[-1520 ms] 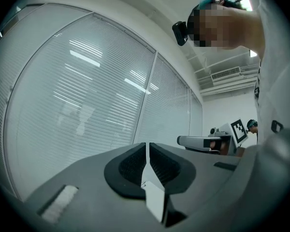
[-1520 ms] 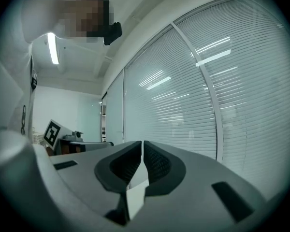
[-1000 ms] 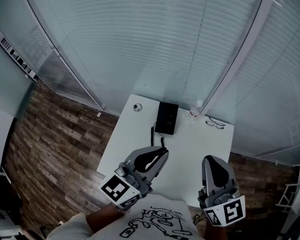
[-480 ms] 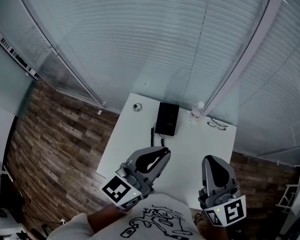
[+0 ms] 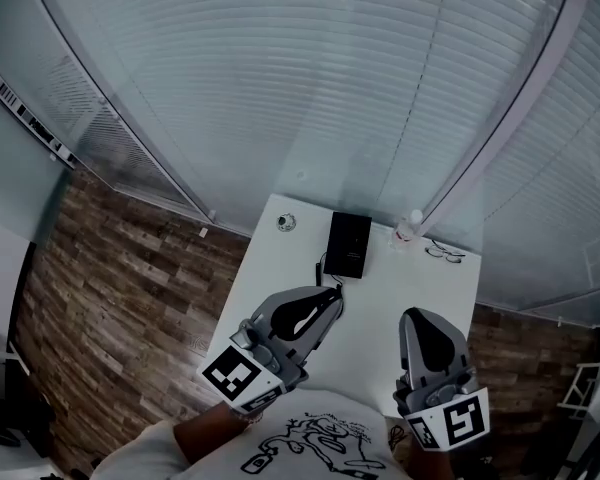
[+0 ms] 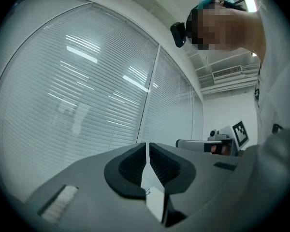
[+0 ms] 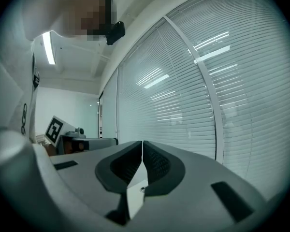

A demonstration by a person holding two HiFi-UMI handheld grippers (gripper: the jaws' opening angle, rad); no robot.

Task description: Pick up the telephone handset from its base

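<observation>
A black telephone [image 5: 349, 244] with its handset on the base sits at the far end of the white table [image 5: 380, 308], its cord [image 5: 321, 270] trailing off the near left side. My left gripper [image 5: 332, 293] hovers over the table's near left part, short of the phone, jaws shut and empty. My right gripper [image 5: 410, 318] is held over the near right part, also shut with nothing in it. In the left gripper view the left gripper [image 6: 147, 145] faces window blinds with its jaws together. The right gripper [image 7: 142, 143] in the right gripper view shows the same.
A small round object [image 5: 286, 222] lies at the table's far left corner. A clear bottle [image 5: 411, 223] and a pair of glasses [image 5: 443, 253] sit at the far right. Window blinds [image 5: 310, 78] stand beyond the table; wood floor [image 5: 120, 288] lies to the left.
Both grippers have moved forward toward the phone, and the table and phone sit slightly further right and lower in the head view. The jaws stay shut.
</observation>
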